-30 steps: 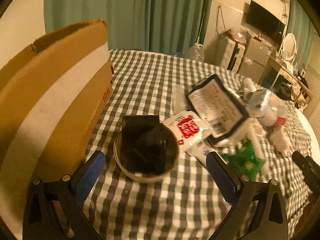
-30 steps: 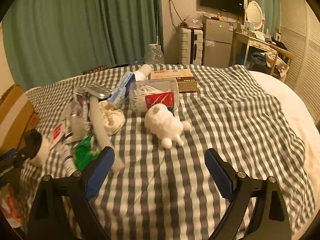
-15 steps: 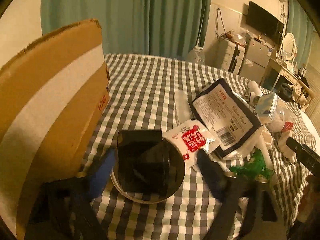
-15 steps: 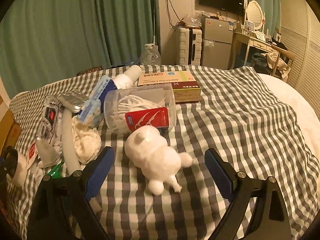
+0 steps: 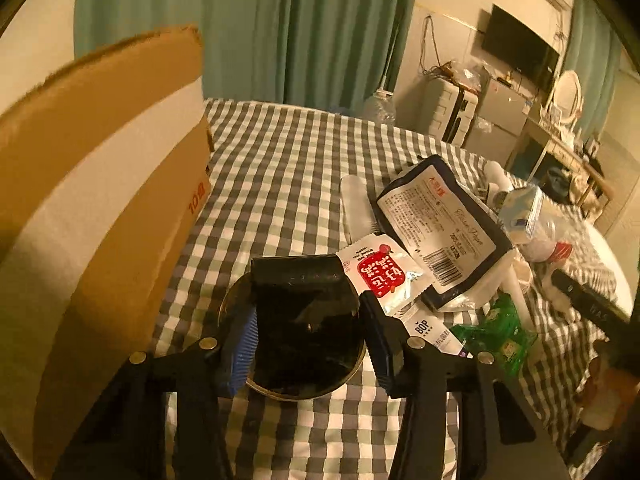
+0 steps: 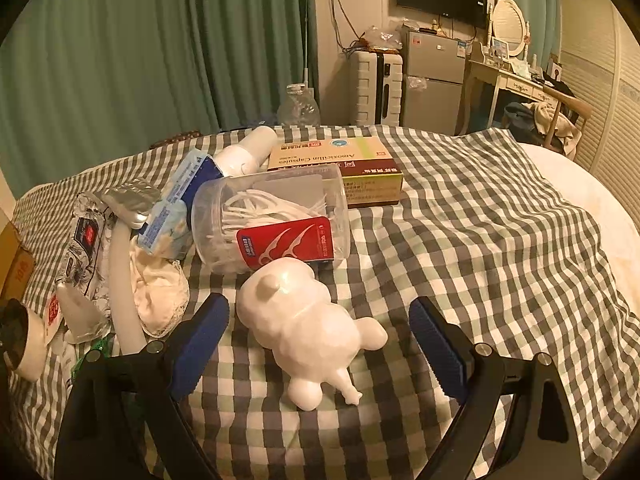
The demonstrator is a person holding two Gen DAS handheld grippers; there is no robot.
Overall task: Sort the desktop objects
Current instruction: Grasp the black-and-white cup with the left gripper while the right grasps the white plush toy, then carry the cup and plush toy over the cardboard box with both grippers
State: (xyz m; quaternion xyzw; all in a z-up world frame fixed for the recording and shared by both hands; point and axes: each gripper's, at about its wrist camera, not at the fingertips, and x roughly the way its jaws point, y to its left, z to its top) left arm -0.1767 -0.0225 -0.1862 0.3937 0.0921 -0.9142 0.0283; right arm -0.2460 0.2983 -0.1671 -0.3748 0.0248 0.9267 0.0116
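Only the left view shows the left gripper (image 5: 308,332) clenched on the round black-lined bowl (image 5: 294,344). The right gripper (image 6: 318,346), released, straddles the white plaster figurine (image 6: 308,320), lying head away.

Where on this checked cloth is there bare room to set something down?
Bare cloth lies right of the white plaster figurine and yellow medicine box, and between the cardboard box and black-edged pouch. The heap around the clear floss-pick jar is crowded.
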